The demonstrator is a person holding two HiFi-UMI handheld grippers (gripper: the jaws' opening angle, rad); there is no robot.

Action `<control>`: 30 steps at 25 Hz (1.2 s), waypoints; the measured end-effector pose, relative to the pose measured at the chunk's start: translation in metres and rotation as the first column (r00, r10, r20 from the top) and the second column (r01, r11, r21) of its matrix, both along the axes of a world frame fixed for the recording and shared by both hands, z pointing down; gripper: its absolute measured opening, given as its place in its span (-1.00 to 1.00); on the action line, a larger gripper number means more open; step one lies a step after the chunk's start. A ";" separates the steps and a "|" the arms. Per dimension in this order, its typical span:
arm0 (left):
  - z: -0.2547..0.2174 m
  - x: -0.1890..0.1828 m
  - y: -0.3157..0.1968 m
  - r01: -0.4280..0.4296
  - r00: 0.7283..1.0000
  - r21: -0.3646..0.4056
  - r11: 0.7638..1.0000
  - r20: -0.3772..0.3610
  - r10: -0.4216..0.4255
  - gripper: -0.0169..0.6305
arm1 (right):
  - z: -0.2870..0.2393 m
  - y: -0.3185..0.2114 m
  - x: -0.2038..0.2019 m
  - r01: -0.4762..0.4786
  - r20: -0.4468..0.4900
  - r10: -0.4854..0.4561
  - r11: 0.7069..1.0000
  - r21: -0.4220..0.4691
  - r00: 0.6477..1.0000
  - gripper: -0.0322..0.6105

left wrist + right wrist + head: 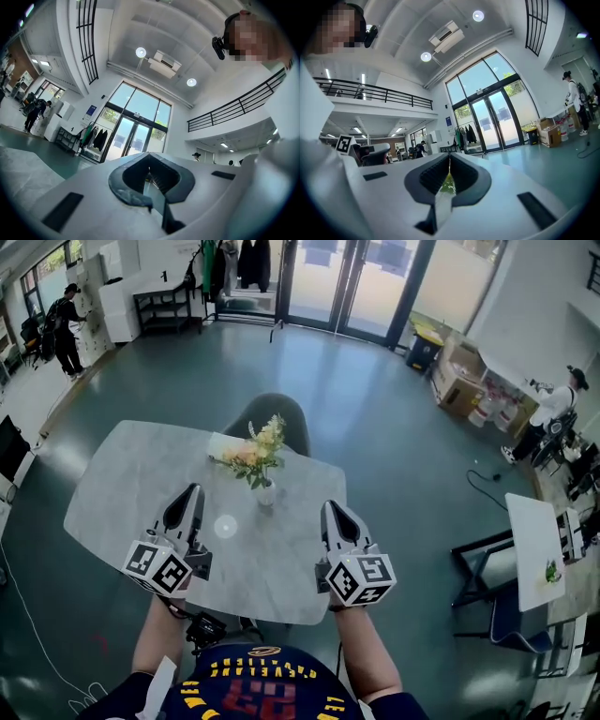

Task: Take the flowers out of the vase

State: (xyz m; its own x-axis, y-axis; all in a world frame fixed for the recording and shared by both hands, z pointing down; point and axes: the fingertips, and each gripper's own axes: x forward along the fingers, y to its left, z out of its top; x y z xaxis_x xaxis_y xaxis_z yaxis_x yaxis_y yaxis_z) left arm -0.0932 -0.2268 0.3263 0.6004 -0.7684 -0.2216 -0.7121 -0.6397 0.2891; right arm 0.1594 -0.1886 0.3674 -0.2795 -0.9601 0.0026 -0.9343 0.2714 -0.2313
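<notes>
A small white vase (266, 494) stands near the middle of the marble table (122, 484), holding a bunch of yellow and peach flowers (255, 454) with green leaves. My left gripper (195, 491) hovers over the table to the vase's left, jaws shut and empty. My right gripper (329, 508) sits to the vase's right, also shut with nothing in it. In the right gripper view a sliver of green and yellow flowers (448, 183) shows through the slit between the closed jaws. The left gripper view looks up past its shut jaws (149, 173) at the hall.
A dark chair (272, 418) is tucked behind the table's far side. A white sheet (223, 442) lies by the flowers. Another table (536, 545) and chair stand to the right. People stand far off at left and right; glass doors (352, 282) lie beyond.
</notes>
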 end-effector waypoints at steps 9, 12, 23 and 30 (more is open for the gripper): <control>0.026 -0.033 -0.068 -0.031 0.999 -0.100 0.995 -0.039 0.027 -0.94 | 0.014 -0.059 -0.024 -0.049 -0.039 0.046 0.994 -0.099 0.998 -0.87; 0.036 -0.046 -0.083 -0.041 0.998 -0.130 0.991 -0.058 0.034 -0.94 | 0.022 -0.071 -0.036 -0.059 -0.060 0.052 0.990 -0.130 0.997 -0.87; 0.101 -0.062 -0.106 -0.061 0.993 -0.223 0.973 -0.113 0.036 -0.94 | 0.084 -0.103 -0.060 -0.036 -0.149 -0.002 0.967 -0.251 0.989 -0.87; 0.117 -0.071 -0.104 -0.015 0.999 -0.242 0.970 -0.046 0.004 -0.94 | 0.122 -0.120 -0.060 -0.017 -0.150 -0.031 0.951 -0.310 0.988 -0.87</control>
